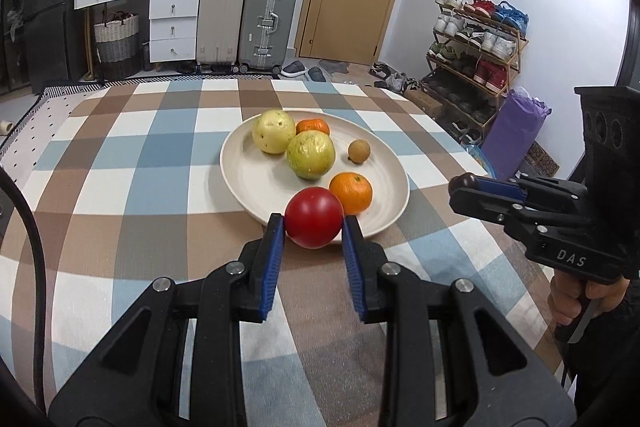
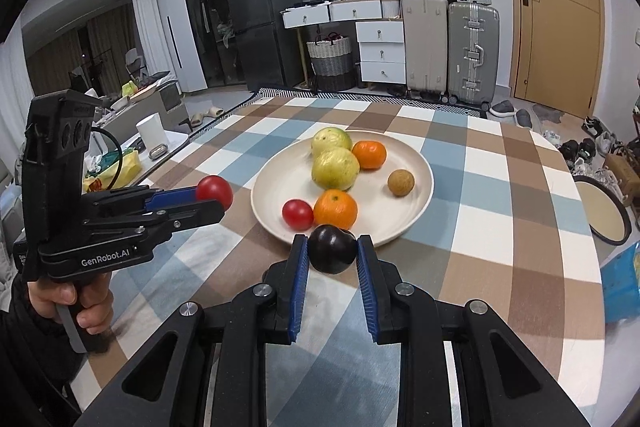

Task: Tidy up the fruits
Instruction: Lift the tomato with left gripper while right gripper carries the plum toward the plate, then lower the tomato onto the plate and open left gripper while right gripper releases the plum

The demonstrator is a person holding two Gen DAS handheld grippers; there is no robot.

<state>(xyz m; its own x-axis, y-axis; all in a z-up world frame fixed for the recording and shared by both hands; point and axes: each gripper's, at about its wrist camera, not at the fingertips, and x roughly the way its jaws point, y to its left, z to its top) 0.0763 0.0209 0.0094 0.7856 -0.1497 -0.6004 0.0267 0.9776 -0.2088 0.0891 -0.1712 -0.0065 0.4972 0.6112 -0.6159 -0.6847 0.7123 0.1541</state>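
The right wrist view shows a small red tomato point(image 2: 297, 214) on the plate point(image 2: 416, 163); in the left view it's hidden behind the big red tomato point(image 1: 314, 217). The left gripper point(image 1: 313, 227) is clamped on that big tomato, just in front of the plate. The right gripper point(image 2: 333, 250) is squeezed on a dark plum point(image 2: 333, 249) by the plate's near rim. On the plate: 2 guavas point(image 2: 335, 169), 2 oranges point(image 2: 335, 209) & a little brown fruit point(image 2: 401, 182). Checked cloth point(image 2: 500, 227) underneath.
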